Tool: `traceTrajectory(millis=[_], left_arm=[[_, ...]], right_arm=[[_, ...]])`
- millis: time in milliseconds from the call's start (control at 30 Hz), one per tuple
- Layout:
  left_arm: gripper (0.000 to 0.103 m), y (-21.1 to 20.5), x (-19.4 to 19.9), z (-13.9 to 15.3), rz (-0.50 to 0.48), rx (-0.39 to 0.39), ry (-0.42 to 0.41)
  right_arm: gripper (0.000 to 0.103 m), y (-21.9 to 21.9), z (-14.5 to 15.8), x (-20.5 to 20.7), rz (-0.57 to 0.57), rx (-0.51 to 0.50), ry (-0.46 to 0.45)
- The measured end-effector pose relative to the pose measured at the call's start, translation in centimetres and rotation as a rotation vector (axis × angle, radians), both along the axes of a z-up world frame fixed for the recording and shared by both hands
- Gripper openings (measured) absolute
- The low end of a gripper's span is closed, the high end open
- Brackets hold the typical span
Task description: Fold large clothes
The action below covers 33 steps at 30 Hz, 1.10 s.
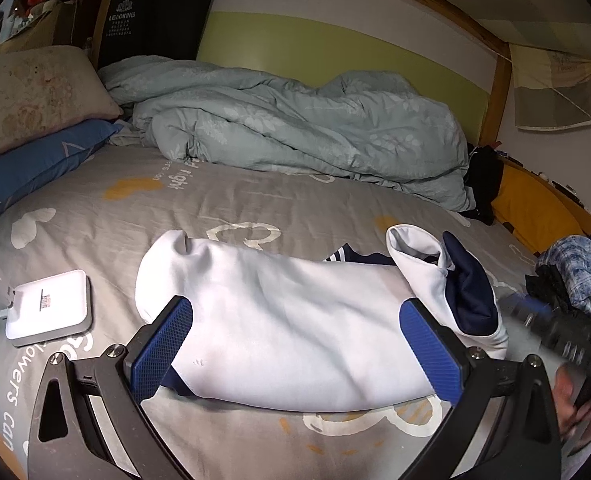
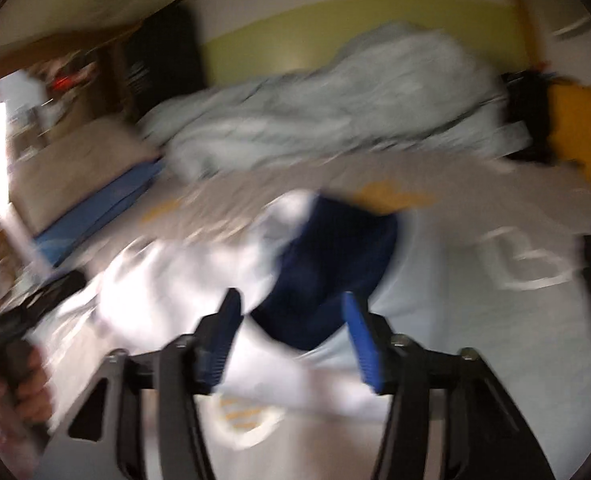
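A white garment with navy lining [image 1: 279, 312] lies folded into a long band across the grey bed sheet [image 1: 143, 208]. Its navy-lined end [image 1: 467, 284] stands up at the right. My left gripper [image 1: 295, 320] is open and empty, its blue pads either side of the band's near edge. My right gripper [image 2: 291, 316] is open and empty over the navy end [image 2: 323, 272]; that view is blurred by motion. The right gripper also shows blurred at the right edge of the left wrist view [image 1: 555, 324].
A crumpled pale green quilt [image 1: 295, 128] lies along the wall. Pillows [image 1: 35, 120] are stacked at the left. A white box with a cable [image 1: 49, 306] rests on the sheet at the left. A pile of dark and plaid clothes [image 1: 571, 276] sits at the right.
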<state>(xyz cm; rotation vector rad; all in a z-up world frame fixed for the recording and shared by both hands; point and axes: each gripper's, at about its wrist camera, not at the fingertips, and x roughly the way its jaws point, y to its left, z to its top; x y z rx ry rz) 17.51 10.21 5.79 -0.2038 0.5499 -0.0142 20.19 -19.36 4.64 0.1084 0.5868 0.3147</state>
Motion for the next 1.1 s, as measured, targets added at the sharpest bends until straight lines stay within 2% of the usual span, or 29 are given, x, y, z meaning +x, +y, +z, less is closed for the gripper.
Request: traceTrajectory(millis=[33, 133, 200, 233, 267, 333, 367, 433, 533, 633, 700, 767, 867, 967, 1033, 1100], left_arm=[[0.103, 0.1, 0.0, 0.0, 0.001, 0.001, -0.002], [0.103, 0.4, 0.1, 0.0, 0.008, -0.006, 0.005], [0.103, 0.6, 0.3, -0.1, 0.013, -0.017, 0.013], [0.103, 0.7, 0.4, -0.2, 0.018, -0.02, 0.016], [0.103, 0.9, 0.4, -0.3, 0.022, -0.021, 0.018], [0.103, 1.1, 0.4, -0.3, 0.037, -0.015, 0.02], [0.103, 1.4, 0.4, -0.2, 0.048, -0.011, 0.015], [0.103, 2.0, 0.2, 0.2, 0.076, -0.012, -0.012], [0.103, 3.6, 0.3, 0.9, 0.135, -0.026, -0.018], [0.103, 5.5, 0.8, 0.7, 0.214, -0.045, 0.033], [0.103, 6.6, 1.6, -0.3, 0.251, -0.055, 0.114], [0.103, 7.7, 2.4, -1.9, 0.254, -0.118, 0.188], [0.1, 9.2, 3.2, -4.7, 0.24, -0.265, 0.303], [0.097, 10.1, 3.5, -7.1, 0.226, -0.409, 0.389], [0.097, 10.5, 3.7, -8.4, 0.231, -0.467, 0.412], [0.097, 10.6, 4.3, -10.0, 0.219, -0.49, 0.451]], right_arm=[[0.067, -0.7, 0.3, 0.4, -0.066, -0.013, -0.025], [0.068, -2.2, -0.6, 1.5, -0.174, -0.049, 0.019], [0.069, -3.0, -1.8, 2.4, -0.156, 0.006, 0.068], [0.074, -3.0, -2.7, 3.0, -0.129, 0.028, 0.111], [0.076, -2.7, -3.2, 3.3, -0.111, 0.024, 0.133], [0.076, -0.6, -5.1, 3.9, -0.034, -0.06, 0.191], [0.079, -0.1, -5.5, 3.5, -0.019, -0.086, 0.195], [0.079, 1.4, -5.7, 2.5, -0.029, -0.168, 0.143], [0.079, 2.0, -5.9, 2.0, -0.011, -0.22, 0.138], [0.079, 1.7, -5.9, 1.9, 0.024, -0.242, 0.155], [0.079, 1.9, -5.9, 1.7, 0.055, -0.28, 0.155], [0.079, 1.8, -5.8, 1.9, 0.056, -0.281, 0.154], [0.079, 1.1, -5.5, 2.3, 0.036, -0.226, 0.16], [0.079, 0.6, -4.2, 1.8, 0.019, -0.195, 0.119], [0.079, 0.5, -3.1, 1.3, 0.011, -0.201, 0.078], [0.08, 0.5, -2.5, 1.1, 0.017, -0.196, 0.068]])
